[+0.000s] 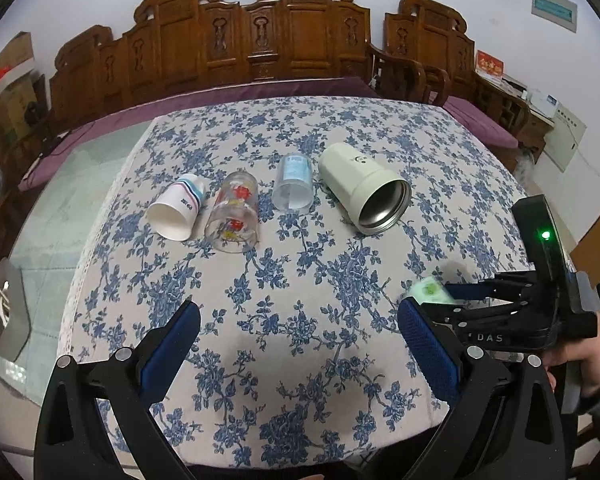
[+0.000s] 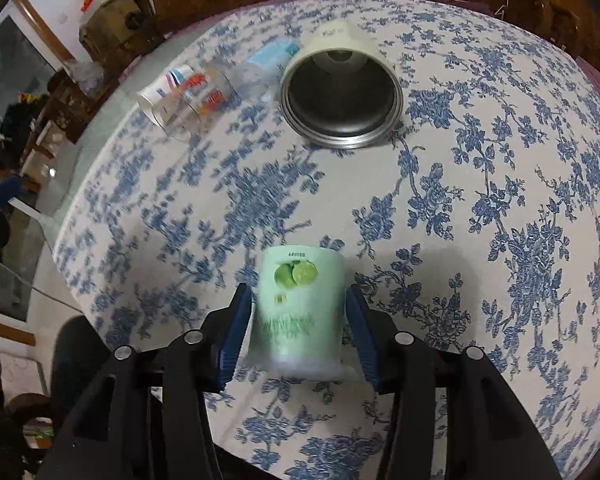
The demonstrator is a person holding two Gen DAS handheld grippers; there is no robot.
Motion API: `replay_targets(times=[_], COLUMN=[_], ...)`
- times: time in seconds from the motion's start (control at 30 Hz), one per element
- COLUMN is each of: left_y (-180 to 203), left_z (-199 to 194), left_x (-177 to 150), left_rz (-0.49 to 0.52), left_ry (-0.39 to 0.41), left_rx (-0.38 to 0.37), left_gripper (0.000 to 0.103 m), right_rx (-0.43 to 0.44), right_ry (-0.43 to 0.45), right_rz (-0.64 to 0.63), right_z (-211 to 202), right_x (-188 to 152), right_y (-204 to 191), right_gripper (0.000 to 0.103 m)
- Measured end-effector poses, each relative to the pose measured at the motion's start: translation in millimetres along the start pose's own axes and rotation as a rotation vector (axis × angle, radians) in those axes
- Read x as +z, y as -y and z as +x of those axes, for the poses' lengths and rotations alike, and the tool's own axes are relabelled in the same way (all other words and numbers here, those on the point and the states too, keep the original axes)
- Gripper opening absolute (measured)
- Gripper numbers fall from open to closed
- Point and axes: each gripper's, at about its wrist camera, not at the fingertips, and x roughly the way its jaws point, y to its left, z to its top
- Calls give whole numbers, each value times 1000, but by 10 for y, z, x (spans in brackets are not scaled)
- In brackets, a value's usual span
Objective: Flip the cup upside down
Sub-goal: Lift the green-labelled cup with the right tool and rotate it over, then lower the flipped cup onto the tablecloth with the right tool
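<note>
A pale green cup (image 2: 300, 312) with a lime picture is between the blue pads of my right gripper (image 2: 298, 332), which is shut on it; its base points away and its rim points toward the camera, just above the floral tablecloth. In the left wrist view the cup (image 1: 430, 291) shows blurred at the right, held by the right gripper (image 1: 452, 300). My left gripper (image 1: 300, 344) is open and empty over the near part of the table.
Lying on their sides in a row are a white paper cup (image 1: 176, 212), a clear glass with red print (image 1: 234, 214), a clear plastic cup (image 1: 294, 186) and a cream steel-lined tumbler (image 1: 364, 188). Carved wooden chairs (image 1: 260, 40) stand behind the table.
</note>
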Motion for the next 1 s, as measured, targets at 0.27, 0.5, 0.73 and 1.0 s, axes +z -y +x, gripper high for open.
replay_targets(times=[0.27, 0.5, 0.73, 1.0], left_y=[301, 714, 936, 973], left_z=[92, 536, 1041, 1378], left_x=[161, 262, 260, 171], left_rz=[35, 45, -72, -189], left_ry=[-76, -223, -378, -505], left_rx=[-26, -98, -175, -213], left_gripper=[95, 84, 69, 60], right_rx=[-60, -90, -87, -69], right_ry=[142, 213, 222, 232], right_rz=[-48, -13, -17, -24], right_z=[-680, -984, -1029, -1076], right_x=[-238, -646, -774, -760], right_y=[76, 354, 406, 380], right_gripper=[76, 76, 76, 76])
